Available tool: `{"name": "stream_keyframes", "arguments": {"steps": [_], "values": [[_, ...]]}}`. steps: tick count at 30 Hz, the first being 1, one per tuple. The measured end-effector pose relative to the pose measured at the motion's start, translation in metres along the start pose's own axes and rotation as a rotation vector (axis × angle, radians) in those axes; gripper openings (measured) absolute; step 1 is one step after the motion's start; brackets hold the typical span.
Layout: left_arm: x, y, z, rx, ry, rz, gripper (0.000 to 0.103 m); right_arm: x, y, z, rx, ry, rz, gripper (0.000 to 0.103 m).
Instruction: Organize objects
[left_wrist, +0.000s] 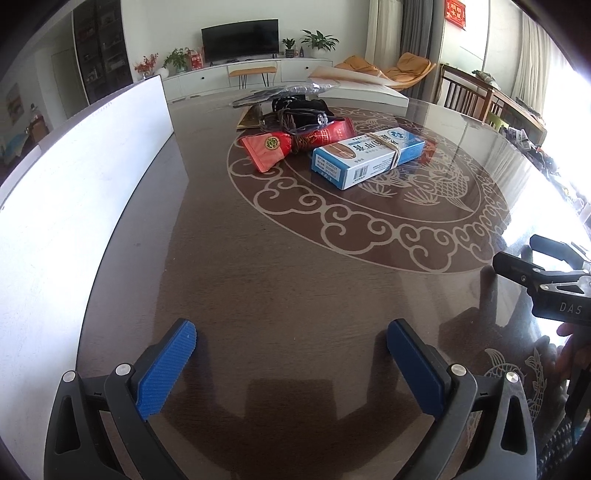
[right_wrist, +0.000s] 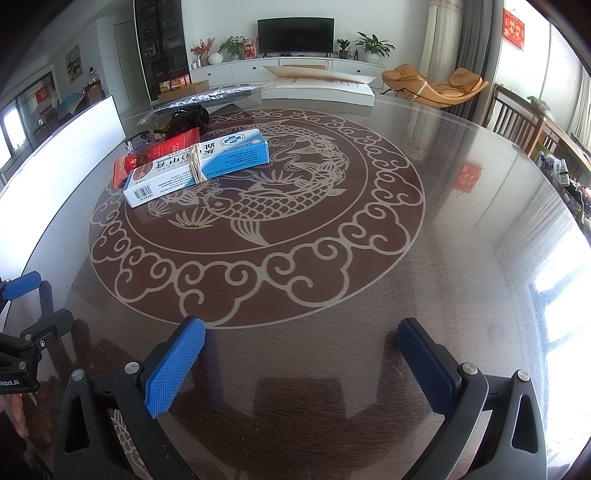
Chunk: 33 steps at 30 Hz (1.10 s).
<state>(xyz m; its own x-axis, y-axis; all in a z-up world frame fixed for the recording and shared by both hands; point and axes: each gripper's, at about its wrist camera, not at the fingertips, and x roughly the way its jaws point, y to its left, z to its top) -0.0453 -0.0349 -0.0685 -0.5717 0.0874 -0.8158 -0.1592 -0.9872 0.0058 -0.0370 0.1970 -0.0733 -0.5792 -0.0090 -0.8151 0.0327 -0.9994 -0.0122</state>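
I look across a dark glass-topped round table (right_wrist: 443, 206) inlaid with a pale fish-and-cloud medallion (right_wrist: 258, 206). Beyond the table, a television (right_wrist: 295, 31) stands on a long white cabinet (right_wrist: 288, 68) against a white wall, with potted plants (right_wrist: 373, 46) at both sides. Right of the television sits an orange lounge chair (right_wrist: 436, 86), then curtains (right_wrist: 447, 33). Bright window light washes the table's right edge. A dark display cabinet (right_wrist: 162, 44) stands left of the television.

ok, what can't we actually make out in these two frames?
- Black item behind the red packets: identity unclear in both views, partly covered by the pile.
- Blue-and-white box: small print too tiny to read in either view.
- Right gripper in the left wrist view: cut off by the frame edge.
- Items beneath the plastic sheet: hidden.
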Motion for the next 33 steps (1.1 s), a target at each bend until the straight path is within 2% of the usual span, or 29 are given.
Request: {"name": "stream_keyframes", "arguments": {"steps": [7,10,13,17,21,25,27,28,30,32,33], "values": [[0.0,0.003,0.0,-0.012,-0.006,0.008,0.103,-0.001,-0.001,0.0,-0.023,0.002,0.019,0.103],[0.0,0.003,0.001,-0.012,-0.006,0.008,0.103,0.002,-0.002,0.007,-0.028,0.044,0.047,0.103],[0.0,0.004,0.002,-0.013,-0.006,0.009,0.103,0.01,0.003,0.033,0.061,0.085,0.156,0.103],[0.0,0.003,0.003,-0.013,-0.006,0.009,0.103,0.031,0.026,0.094,0.183,0.103,0.202,0.103],[0.0,0.003,0.003,-0.013,-0.006,0.008,0.103,0.066,0.051,0.143,0.244,0.152,0.112,0.09],[0.0,0.003,0.002,-0.013,-0.006,0.009,0.103,0.091,0.068,0.155,0.287,0.212,0.037,0.09],[0.0,0.003,0.002,-0.013,-0.006,0.009,0.103,0.091,0.08,0.154,0.232,0.201,-0.001,0.092],[0.0,0.004,0.003,-0.013,-0.007,0.009,0.103,0.088,0.086,0.15,0.195,0.191,-0.014,0.09],[0.001,0.004,0.003,-0.013,-0.007,0.008,0.103,0.079,0.09,0.14,0.129,0.153,-0.037,0.076],[0.001,0.004,0.004,-0.013,-0.007,0.008,0.103,0.068,0.086,0.127,0.082,0.116,-0.035,0.05],[0.001,0.004,0.004,-0.013,-0.007,0.008,0.103,0.063,0.081,0.12,0.062,0.107,-0.032,0.046]]}}
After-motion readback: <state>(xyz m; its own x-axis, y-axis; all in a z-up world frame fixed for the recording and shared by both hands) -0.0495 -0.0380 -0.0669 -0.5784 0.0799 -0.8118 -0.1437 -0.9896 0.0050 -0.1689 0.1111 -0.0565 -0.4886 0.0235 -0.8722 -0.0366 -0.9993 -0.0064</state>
